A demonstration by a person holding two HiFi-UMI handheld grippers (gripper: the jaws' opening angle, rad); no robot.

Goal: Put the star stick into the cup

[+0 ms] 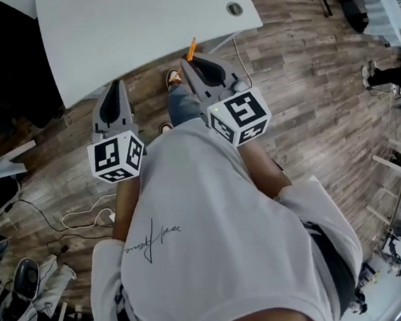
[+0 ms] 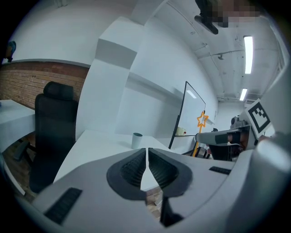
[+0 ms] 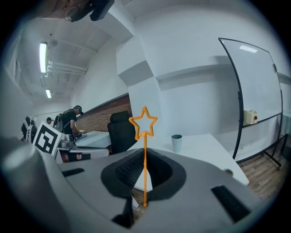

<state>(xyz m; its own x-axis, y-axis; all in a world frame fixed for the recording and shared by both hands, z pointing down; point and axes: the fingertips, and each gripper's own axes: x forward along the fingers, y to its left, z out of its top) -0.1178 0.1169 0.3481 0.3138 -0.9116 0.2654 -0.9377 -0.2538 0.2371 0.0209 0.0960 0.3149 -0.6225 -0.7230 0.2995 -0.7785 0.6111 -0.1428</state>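
Note:
An orange star stick [image 3: 144,150] stands upright between the jaws of my right gripper [image 3: 144,170], which is shut on its lower shaft; the star is at the top. In the head view only the stick's orange tip [image 1: 191,49] shows, past the right gripper [image 1: 190,64]. A small teal-grey cup [image 3: 176,143] stands upright on the white table [image 3: 204,152], well beyond the stick. My left gripper [image 2: 147,157] is shut with nothing in it; its view shows the cup [image 2: 137,140] far ahead and the star stick [image 2: 202,120] off to the right. Both grippers are held short of the table edge [image 1: 137,27].
A black office chair [image 2: 54,127] stands at the table's left side. A whiteboard on a stand [image 3: 254,91] is at the right. The tabletop has a round cable hole [image 1: 234,8]. Cables [image 1: 85,218] lie on the wood floor. A person [image 3: 70,120] works at another desk.

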